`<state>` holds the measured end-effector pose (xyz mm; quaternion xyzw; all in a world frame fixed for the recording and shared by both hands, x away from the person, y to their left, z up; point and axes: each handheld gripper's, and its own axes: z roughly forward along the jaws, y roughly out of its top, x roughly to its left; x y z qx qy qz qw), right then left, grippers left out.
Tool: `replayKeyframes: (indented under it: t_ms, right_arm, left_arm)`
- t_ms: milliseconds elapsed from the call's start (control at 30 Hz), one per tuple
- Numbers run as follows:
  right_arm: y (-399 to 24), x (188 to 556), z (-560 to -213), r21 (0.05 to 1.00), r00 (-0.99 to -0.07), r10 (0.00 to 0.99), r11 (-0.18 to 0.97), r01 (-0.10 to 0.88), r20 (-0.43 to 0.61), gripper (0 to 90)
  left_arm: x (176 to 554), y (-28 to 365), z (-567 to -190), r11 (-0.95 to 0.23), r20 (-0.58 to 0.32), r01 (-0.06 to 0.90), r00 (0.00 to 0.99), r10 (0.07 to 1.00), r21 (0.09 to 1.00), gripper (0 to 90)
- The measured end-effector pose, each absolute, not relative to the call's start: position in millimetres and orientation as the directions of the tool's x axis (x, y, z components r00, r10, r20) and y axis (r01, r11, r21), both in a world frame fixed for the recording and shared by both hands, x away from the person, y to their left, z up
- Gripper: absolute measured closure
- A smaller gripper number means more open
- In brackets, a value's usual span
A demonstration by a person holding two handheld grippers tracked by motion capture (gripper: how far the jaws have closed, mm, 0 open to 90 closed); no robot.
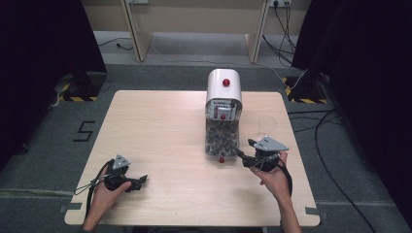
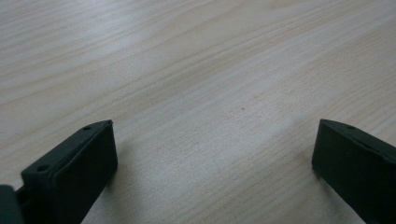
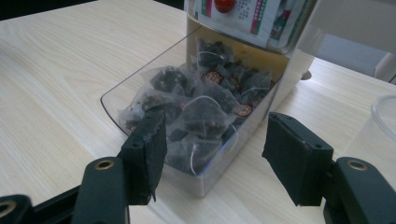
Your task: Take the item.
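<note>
Nearest, the right tool point(image 3: 212, 158) stands released just before the clear drawer point(image 3: 140, 81), heaped with dark pyramid tea bags point(image 3: 205, 112). Farther, it joins a white dispenser point(image 1: 224, 85) mid-tabletop point(image 1: 155, 126). Left tool point(image 2: 212, 163) is released.

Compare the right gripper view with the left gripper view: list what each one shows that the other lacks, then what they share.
Right gripper view: a clear drawer pulled out of a white dispenser, heaped with tea bags, and a clear cup's rim at the edge. Left gripper view: nothing of its own, just bare wood between the jaws. Shared: the light wooden table and two black jaws standing apart with nothing gripped.
</note>
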<state>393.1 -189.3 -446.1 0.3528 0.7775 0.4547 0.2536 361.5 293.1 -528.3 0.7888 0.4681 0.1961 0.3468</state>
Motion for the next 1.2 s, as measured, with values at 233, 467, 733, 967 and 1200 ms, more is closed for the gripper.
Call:
replayKeyframes:
  t_ms: [233, 467, 733, 967, 1200]
  right_arm:
    - [-173.8, 407.0, -446.7, 0.881, -0.629, 0.773, 0.354, 0.313, -0.088, 42.4]
    - [-164.4, 420.7, -453.5, 0.872, -0.634, 0.768, 0.364, 0.326, -0.084, 43.6]
    - [-149.5, 436.6, -454.0, 0.852, -0.651, 0.753, 0.401, 0.336, -0.098, 44.5]
    - [-144.3, 448.8, -457.7, 0.833, -0.656, 0.748, 0.425, 0.355, -0.102, 49.7]
    - [-140.4, 456.5, -462.1, 0.814, -0.660, 0.746, 0.437, 0.382, -0.091, 57.4]
  left_arm:
    - [361.5, 293.1, -528.3, -0.321, -0.015, 0.602, 0.485, 0.874, 0.731, 0.0]
    - [361.5, 293.1, -528.3, -0.321, -0.015, 0.602, 0.485, 0.874, 0.731, 0.0]
    - [361.5, 293.1, -528.3, -0.321, -0.015, 0.602, 0.485, 0.875, 0.731, 0.0]
    - [361.5, 293.1, -528.3, -0.321, -0.015, 0.602, 0.485, 0.874, 0.731, 0.0]
    - [361.5, 293.1, -528.3, -0.321, -0.015, 0.602, 0.485, 0.875, 0.731, 0.0]
